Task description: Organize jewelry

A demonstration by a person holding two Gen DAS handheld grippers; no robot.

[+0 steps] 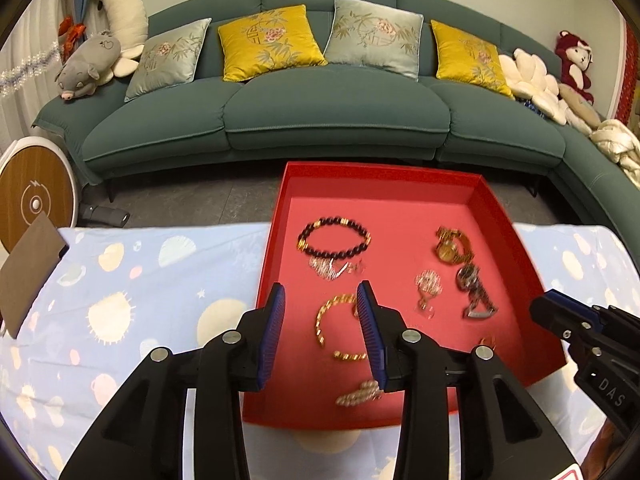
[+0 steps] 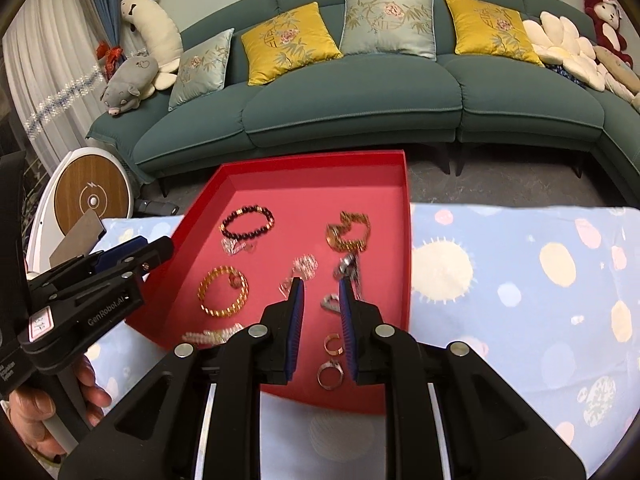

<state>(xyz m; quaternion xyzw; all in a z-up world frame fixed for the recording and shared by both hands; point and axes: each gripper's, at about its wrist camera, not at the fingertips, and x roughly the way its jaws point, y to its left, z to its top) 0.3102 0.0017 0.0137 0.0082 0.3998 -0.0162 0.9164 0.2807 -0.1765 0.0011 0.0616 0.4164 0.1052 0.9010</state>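
gold bracelet (image 1: pixel 334 326) | between open left tongs (image 1: pixel 322 300) | untouched

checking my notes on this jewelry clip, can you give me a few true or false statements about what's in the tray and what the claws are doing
1. All the jewelry lies inside the red tray. True.
2. The dark beaded bracelet is held in the left claw. False: it lies on the tray floor, farther back than the claw, whose jaws stand apart with nothing between them.
3. A gold chain bracelet lies in the tray. True.
4. The tray stands on the green sofa. False: it stands on a light blue patterned cloth in front of the sofa.
5. The right claw grips a ring. False: two rings lie loose below its jaws, untouched.
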